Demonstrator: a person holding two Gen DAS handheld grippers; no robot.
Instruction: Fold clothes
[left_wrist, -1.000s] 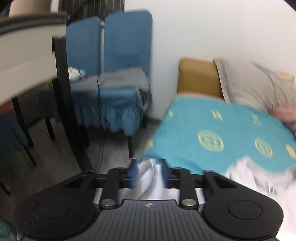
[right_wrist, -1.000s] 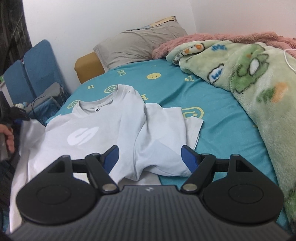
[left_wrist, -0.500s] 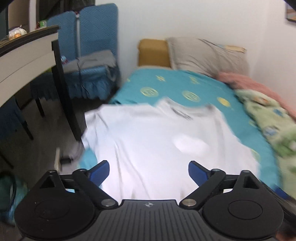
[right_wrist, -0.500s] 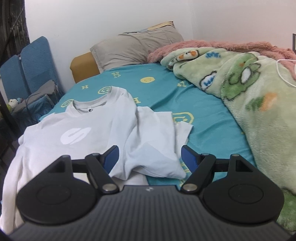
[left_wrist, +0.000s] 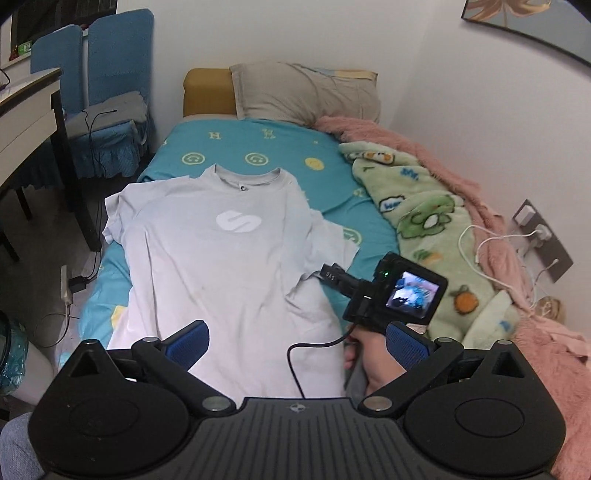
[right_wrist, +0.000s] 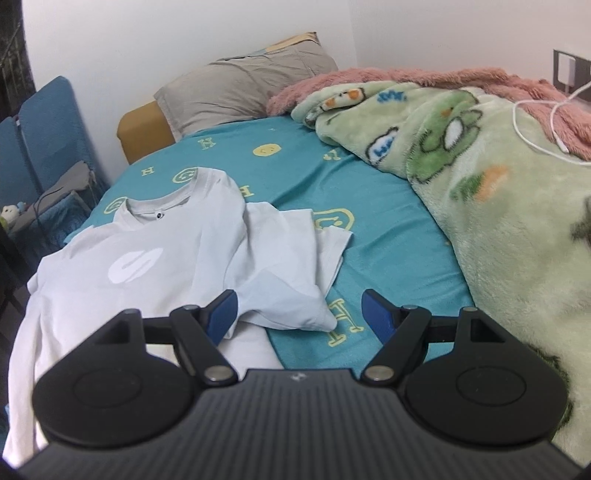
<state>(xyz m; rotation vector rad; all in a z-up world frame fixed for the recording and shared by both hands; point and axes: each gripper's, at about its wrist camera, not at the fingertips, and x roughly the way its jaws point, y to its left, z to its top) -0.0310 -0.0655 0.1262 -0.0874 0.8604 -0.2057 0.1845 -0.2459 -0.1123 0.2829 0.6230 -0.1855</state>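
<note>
A white T-shirt (left_wrist: 221, 258) with a white logo lies face up on the teal bed sheet (left_wrist: 258, 144), collar toward the pillow. Its left sleeve lies flat and its right sleeve (right_wrist: 288, 254) is rumpled and partly folded. It also shows in the right wrist view (right_wrist: 159, 266). My left gripper (left_wrist: 295, 345) is open and empty above the shirt's hem. My right gripper (right_wrist: 299, 314) is open and empty, low beside the rumpled sleeve; its body shows in the left wrist view (left_wrist: 391, 291), held in a hand.
A green cartoon blanket (left_wrist: 436, 236) and pink fleece (left_wrist: 498, 206) fill the bed's right side. A grey pillow (left_wrist: 306, 92) lies at the head. Blue chairs (left_wrist: 107, 103) and a desk (left_wrist: 26, 110) stand left. A white charging cable (left_wrist: 491, 240) runs to a wall socket.
My left gripper opened, let go of the left sleeve and swung from the bed's left edge back above the hem. The shirt's left side now lies spread flat. My right gripper moved closer to the rumpled sleeve.
</note>
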